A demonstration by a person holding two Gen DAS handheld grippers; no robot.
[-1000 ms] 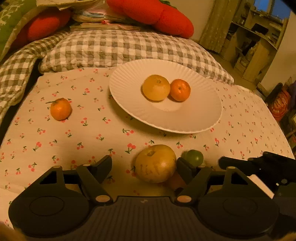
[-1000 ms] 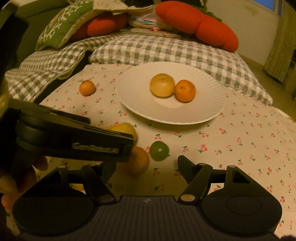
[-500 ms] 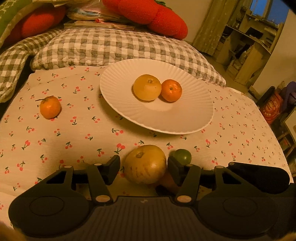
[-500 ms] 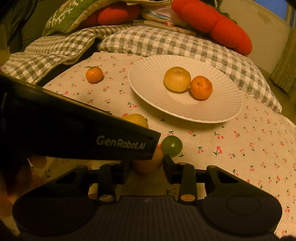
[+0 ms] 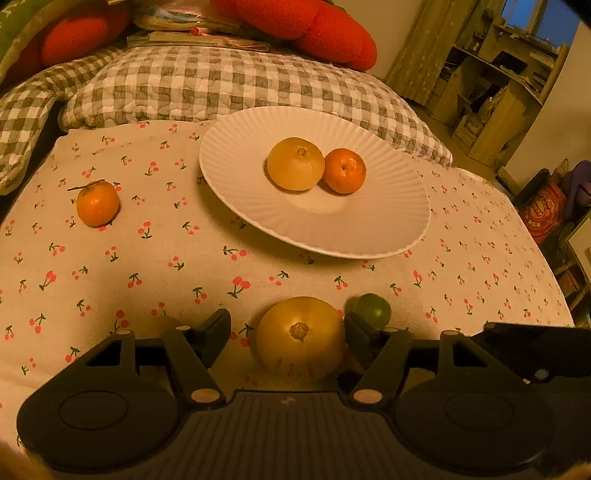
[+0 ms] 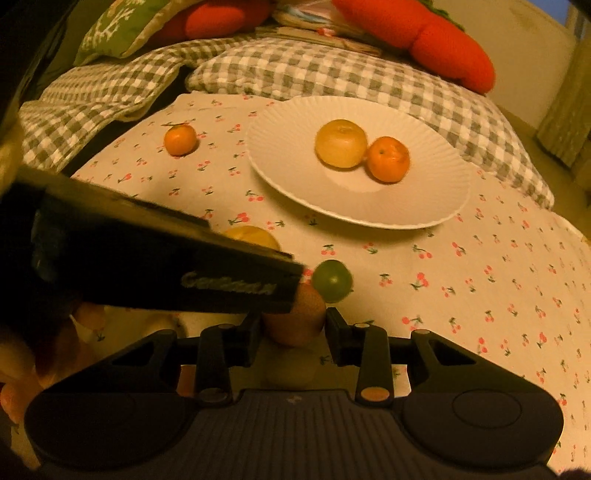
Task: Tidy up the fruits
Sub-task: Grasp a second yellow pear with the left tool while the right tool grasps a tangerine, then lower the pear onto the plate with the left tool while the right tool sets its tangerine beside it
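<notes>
A white plate [image 5: 388, 229] [image 6: 424, 206] on the cherry-print cloth holds a yellow fruit [image 5: 295, 163] [image 6: 341, 143] and a tangerine [image 5: 344, 170] [image 6: 388, 159]. My left gripper [image 5: 286, 334] is open around a large yellow fruit [image 5: 301, 338] [image 6: 255, 236]; its right finger touches the fruit, the left finger stands apart. My right gripper [image 6: 293, 328] is shut on an orange fruit [image 6: 295, 319]. A small green fruit [image 5: 373, 311] [image 6: 331, 280] lies just beyond both grippers. A loose tangerine [image 5: 97, 202] [image 6: 180, 139] sits at the far left.
A checked quilt [image 5: 221, 85] [image 6: 332, 70] and red plush cushions [image 5: 314, 26] lie behind the plate. The left gripper's body [image 6: 147, 266] crosses the right wrist view at left. A shelf unit [image 5: 498, 92] stands at far right.
The right gripper's fingers have closed onto the orange fruit. The left gripper has moved forward, so the large yellow fruit lies deeper between its fingers.
</notes>
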